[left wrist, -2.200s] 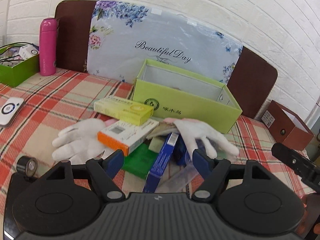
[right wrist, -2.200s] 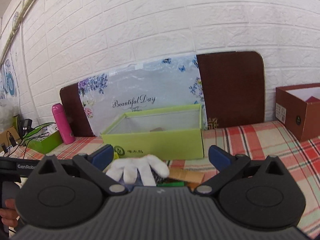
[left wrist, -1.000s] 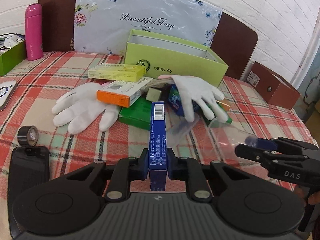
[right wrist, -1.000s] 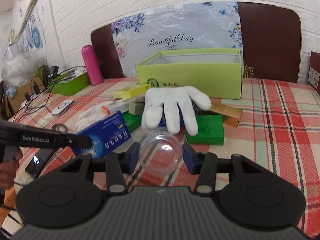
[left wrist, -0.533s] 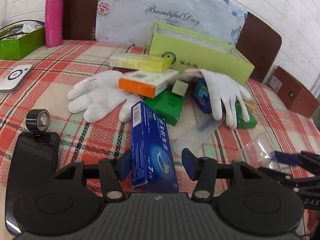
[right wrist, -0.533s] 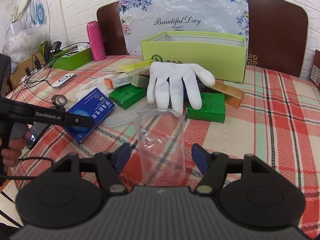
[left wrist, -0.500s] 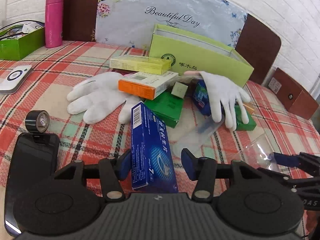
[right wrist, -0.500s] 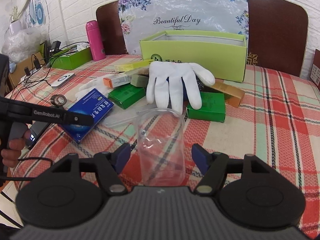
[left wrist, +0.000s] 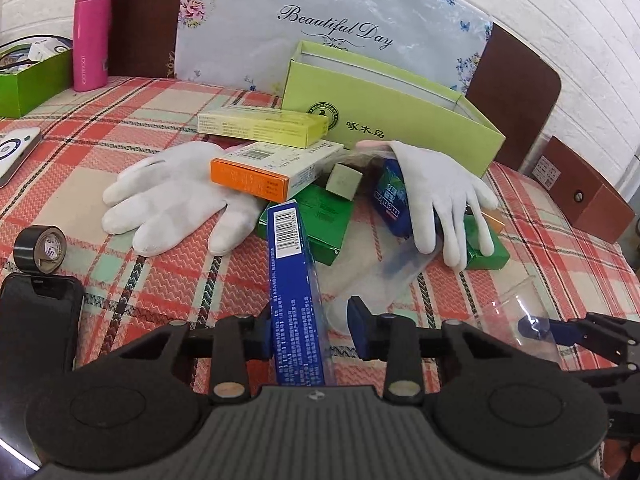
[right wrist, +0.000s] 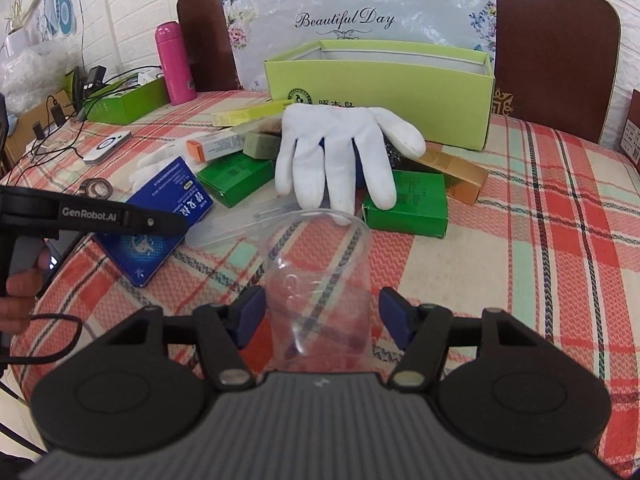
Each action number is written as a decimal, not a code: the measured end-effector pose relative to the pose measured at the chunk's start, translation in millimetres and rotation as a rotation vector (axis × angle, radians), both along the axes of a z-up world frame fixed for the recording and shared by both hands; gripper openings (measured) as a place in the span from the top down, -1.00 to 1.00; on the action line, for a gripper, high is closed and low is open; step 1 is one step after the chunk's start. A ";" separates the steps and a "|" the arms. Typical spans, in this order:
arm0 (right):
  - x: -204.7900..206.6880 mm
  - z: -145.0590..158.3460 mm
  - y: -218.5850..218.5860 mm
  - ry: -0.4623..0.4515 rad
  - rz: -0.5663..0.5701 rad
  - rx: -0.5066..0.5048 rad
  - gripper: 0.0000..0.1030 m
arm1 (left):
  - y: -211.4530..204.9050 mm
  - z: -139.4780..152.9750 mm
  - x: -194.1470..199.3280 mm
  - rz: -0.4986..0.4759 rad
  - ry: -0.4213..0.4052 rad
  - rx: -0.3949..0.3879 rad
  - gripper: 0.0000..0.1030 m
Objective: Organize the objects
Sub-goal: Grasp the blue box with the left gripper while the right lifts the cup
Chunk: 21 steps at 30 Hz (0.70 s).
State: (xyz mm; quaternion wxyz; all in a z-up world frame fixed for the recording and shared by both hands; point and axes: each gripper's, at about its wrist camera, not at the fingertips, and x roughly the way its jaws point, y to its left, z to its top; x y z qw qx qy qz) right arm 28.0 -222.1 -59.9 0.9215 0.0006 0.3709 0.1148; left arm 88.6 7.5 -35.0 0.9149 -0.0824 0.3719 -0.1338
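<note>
A long blue box [left wrist: 294,292] stands on edge between the open jaws of my left gripper [left wrist: 312,330], against the left finger and apart from the right one; it also shows in the right wrist view [right wrist: 156,228]. A clear plastic cup [right wrist: 318,280] lies between the open jaws of my right gripper [right wrist: 322,316], with gaps on both sides; it also shows in the left wrist view [left wrist: 520,316]. A pile of boxes and two white gloves [right wrist: 336,156] lies before the open lime-green box [right wrist: 380,88].
A clear zip bag [left wrist: 384,276] lies by the pile. A phone [left wrist: 36,320] and a roll of black tape [left wrist: 40,248] are at the near left. A pink bottle [left wrist: 90,32], a green tray [left wrist: 32,76] and a brown box [left wrist: 584,192] stand around the table.
Both grippers opened after being shut on the blue box and the cup one second ago. The blue box has turned from flat onto its edge.
</note>
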 end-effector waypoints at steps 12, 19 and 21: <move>5.9 -3.3 9.2 0.013 0.039 -0.019 0.03 | -0.3 -0.4 3.5 -0.022 0.019 -0.017 0.68; 3.5 9.7 8.7 -0.033 0.050 -0.017 0.04 | -1.6 22.6 0.6 -0.043 -0.047 -0.034 0.68; 3.7 15.7 8.8 -0.055 0.052 -0.021 0.04 | -1.9 31.0 3.6 -0.045 -0.066 -0.038 0.68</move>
